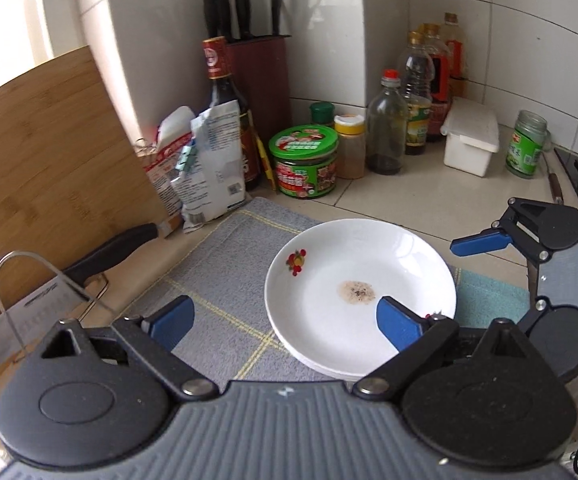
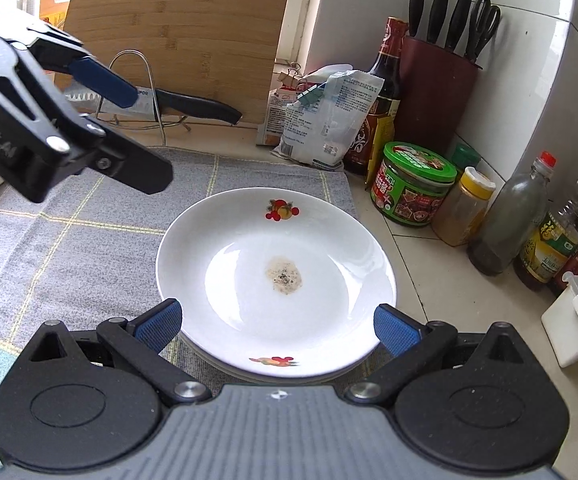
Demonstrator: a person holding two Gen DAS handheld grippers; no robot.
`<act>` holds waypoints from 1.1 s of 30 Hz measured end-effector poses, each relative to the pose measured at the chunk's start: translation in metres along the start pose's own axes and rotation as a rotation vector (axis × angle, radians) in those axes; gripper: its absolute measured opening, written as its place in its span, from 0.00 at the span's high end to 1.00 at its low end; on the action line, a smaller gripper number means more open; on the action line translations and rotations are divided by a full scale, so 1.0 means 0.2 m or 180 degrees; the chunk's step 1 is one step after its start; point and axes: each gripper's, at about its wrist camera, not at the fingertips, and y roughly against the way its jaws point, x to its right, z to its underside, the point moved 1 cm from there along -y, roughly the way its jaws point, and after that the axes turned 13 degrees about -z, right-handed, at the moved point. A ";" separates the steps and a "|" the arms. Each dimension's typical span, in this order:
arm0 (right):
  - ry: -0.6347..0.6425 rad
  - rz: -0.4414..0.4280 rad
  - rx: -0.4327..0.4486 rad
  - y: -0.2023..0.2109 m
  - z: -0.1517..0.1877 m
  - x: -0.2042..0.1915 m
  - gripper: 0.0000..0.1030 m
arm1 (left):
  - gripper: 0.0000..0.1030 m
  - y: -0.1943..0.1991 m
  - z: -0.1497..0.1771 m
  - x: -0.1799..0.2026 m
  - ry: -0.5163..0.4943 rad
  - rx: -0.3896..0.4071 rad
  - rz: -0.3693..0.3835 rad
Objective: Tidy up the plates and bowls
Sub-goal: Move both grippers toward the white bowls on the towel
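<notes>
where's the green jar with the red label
In the right wrist view the green jar stands on the counter right of the plate, between the dark sauce bottle and the yellow-capped spice jar.

Jars [image 2: 413, 184] and bottles [image 2: 505, 224] crowd just beside the plate [image 2: 329, 248].

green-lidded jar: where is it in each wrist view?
Left wrist: green-lidded jar sits upper centre, behind the white plate, beside the yellow-capped spice jar.
Right wrist: green-lidded jar sits right of centre, beyond the plate's right rim.
Shared landmark: the dark sauce bottle.
</notes>
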 end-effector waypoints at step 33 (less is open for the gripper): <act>0.0641 -0.0669 -0.0156 -0.15 -0.12 -0.95 0.00 | 0.05 0.71 0.90 -0.50 0.0825 -0.0302 -0.0936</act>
